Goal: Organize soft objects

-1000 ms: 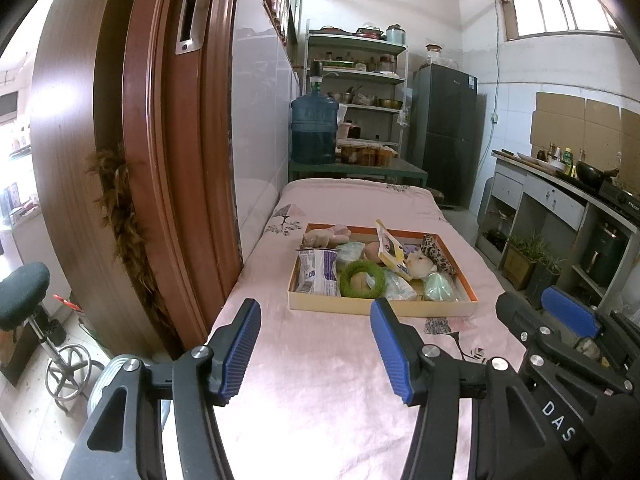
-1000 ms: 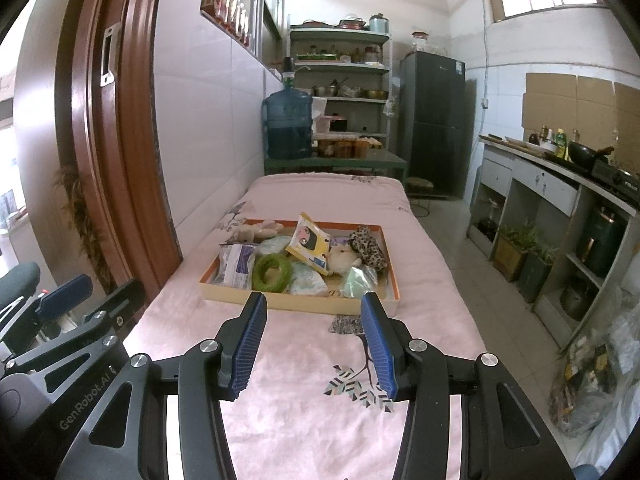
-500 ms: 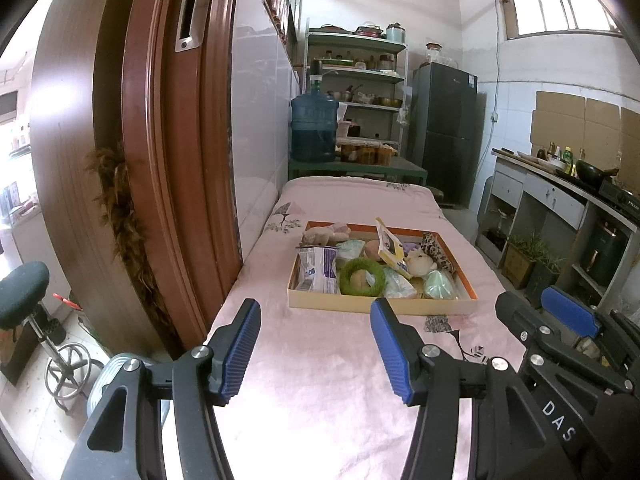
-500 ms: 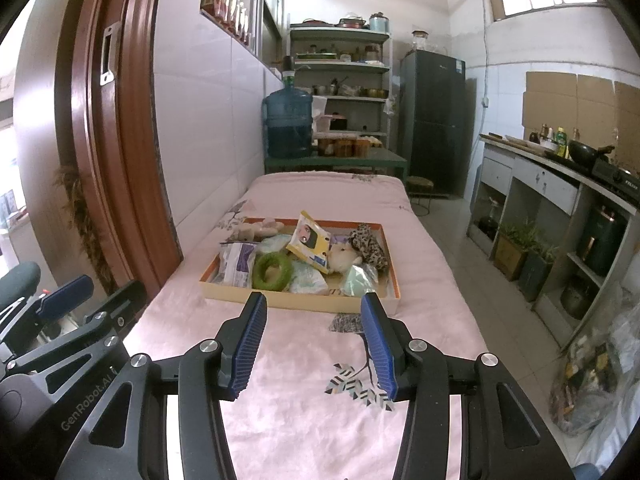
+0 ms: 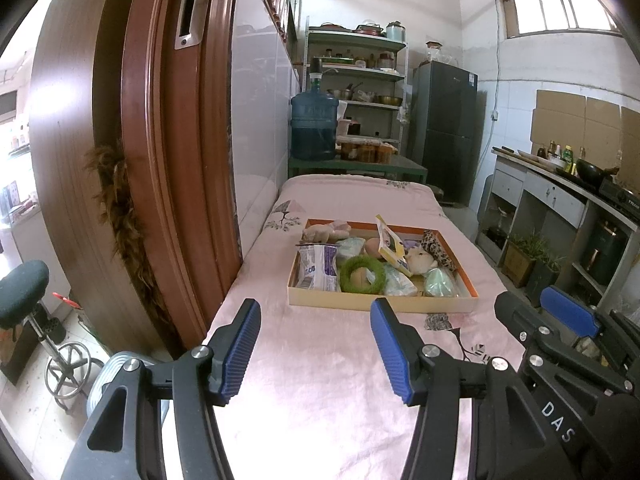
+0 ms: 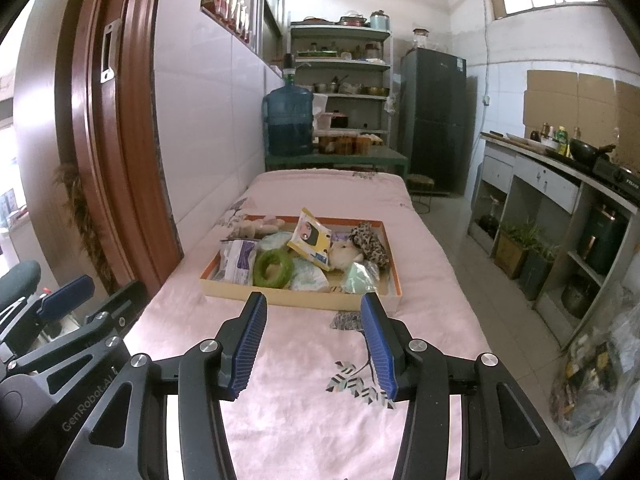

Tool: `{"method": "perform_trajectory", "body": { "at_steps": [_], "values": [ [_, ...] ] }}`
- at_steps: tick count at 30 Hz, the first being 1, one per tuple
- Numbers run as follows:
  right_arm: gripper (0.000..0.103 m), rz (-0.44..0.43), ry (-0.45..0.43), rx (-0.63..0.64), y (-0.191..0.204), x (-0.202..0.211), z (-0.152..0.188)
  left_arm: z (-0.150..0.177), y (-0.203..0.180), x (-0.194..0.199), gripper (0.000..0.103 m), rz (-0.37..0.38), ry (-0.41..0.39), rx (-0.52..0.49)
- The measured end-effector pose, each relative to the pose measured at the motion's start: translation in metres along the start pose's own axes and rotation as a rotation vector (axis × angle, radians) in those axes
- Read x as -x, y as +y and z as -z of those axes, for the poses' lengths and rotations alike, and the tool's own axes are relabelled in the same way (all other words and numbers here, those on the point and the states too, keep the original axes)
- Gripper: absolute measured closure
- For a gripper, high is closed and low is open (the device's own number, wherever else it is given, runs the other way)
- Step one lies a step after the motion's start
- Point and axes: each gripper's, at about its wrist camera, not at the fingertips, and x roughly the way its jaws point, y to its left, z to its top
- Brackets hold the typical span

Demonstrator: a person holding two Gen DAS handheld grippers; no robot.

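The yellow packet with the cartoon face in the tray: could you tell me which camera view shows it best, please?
The right wrist view: the yellow packet faces this camera, so its printed cartoon face is plain, propped on the other things in the tray. In the left wrist view the packet is seen nearly edge-on, with little of the print showing.

Bare pink cloth (image 6: 304, 344) lies open between both spread grippers and the shallow tray (image 6: 304, 300), whose low front wall alone stands in the path. The wooden door frame (image 5: 160, 160) and tiled wall (image 6: 208, 120) hem the left side; floor (image 6: 460, 248) lies open at right.
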Motion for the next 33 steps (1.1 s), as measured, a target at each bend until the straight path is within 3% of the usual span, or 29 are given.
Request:
{"method": "perform_trajectory", "body": {
  "at_steps": [33],
  "values": [
    [0.052,-0.002,0.000,-0.001,0.0001,-0.0002,0.0013,-0.0038,0.0006,-0.0017,0.046,0.000,0.005,0.000]
  ]
}}
